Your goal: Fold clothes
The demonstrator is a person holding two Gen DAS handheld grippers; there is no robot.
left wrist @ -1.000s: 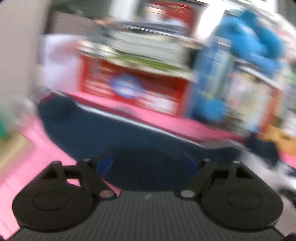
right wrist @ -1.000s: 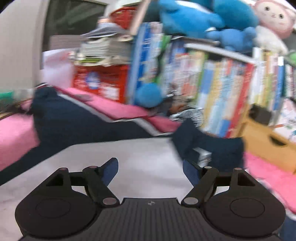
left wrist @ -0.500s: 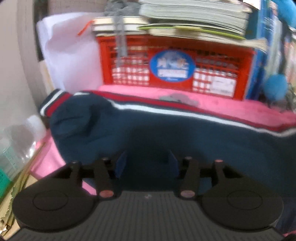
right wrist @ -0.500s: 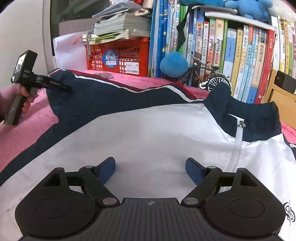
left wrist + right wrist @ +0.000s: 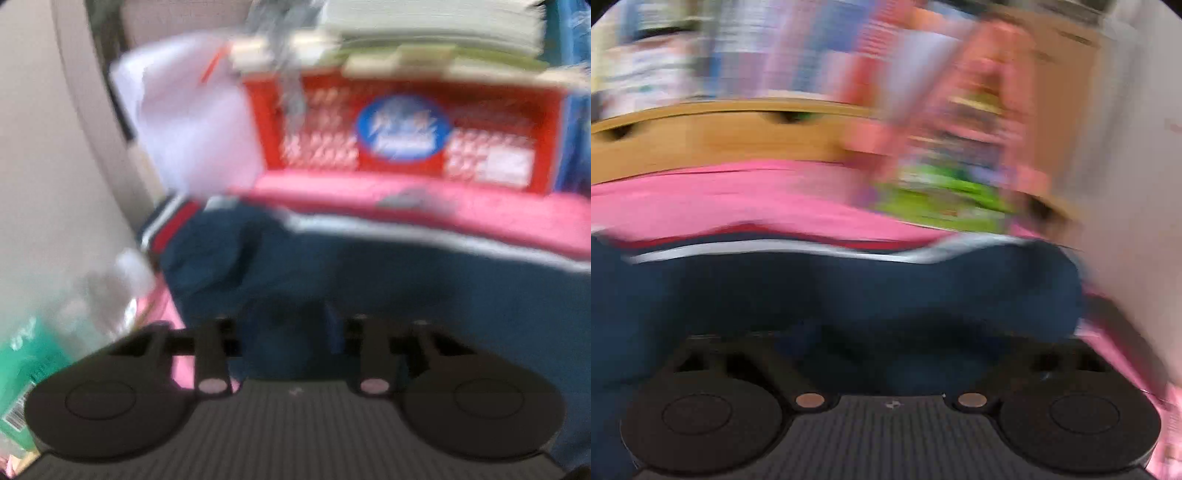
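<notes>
Two grippers meet one navy jacket (image 5: 406, 288) on a pink cover (image 5: 720, 195): left gripper (image 5: 291, 332), just narrowed, has navy cloth bunched between its fingers; right gripper (image 5: 886, 354), closing, fingertips lost in blur, grip undeterminable. Far left, a red crate (image 5: 406, 125).

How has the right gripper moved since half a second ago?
Yes. The right gripper has swung rightward: the red crate and bookshelf have left its view, and it now faces the navy sleeve below the wooden drawer unit.
</notes>
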